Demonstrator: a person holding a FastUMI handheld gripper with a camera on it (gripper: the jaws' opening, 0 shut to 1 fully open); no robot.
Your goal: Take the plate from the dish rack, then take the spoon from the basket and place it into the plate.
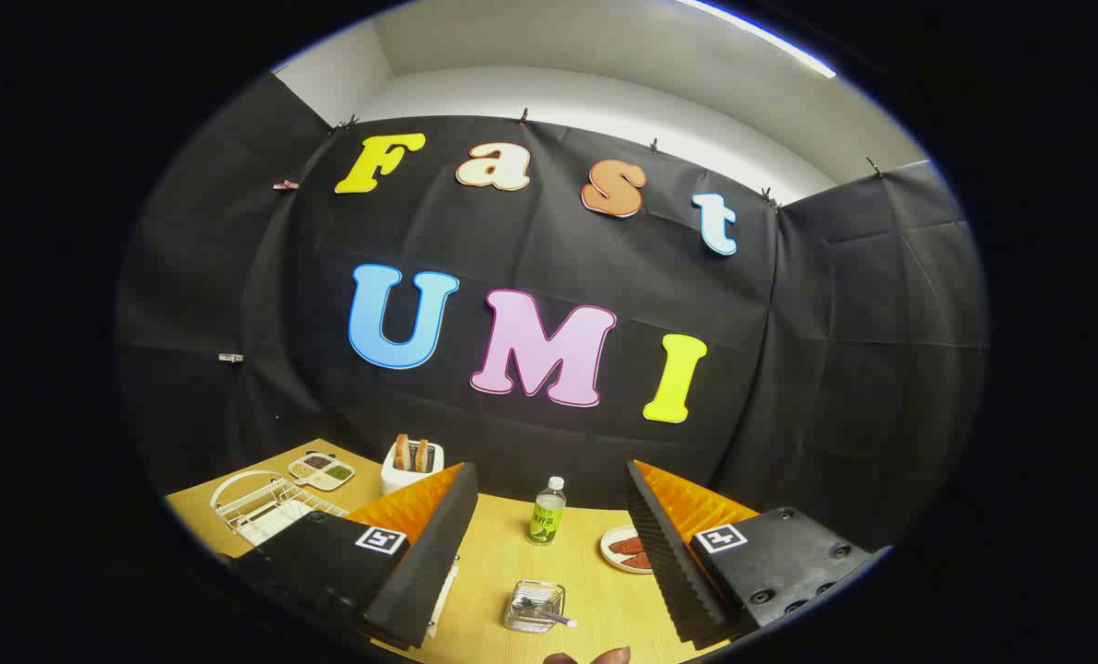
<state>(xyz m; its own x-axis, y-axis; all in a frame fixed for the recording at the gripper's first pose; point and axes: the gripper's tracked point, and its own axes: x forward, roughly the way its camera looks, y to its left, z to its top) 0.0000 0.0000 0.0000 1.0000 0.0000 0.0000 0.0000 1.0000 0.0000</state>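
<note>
Tool (549,544) wide open, empty; basket (534,606) with spoon (549,613) between fingers; dish rack (267,507) beyond left finger.

The gripper (549,544) is held level above the table, its two fingers (424,553) spread wide apart with nothing between them and neither one touching anything. Each finger angles outward from its mount toward its tip, ribbed inner faces turned toward each other across the open gap. Fingertips of a person's hand (595,657) peek in just below the gap.
</note>
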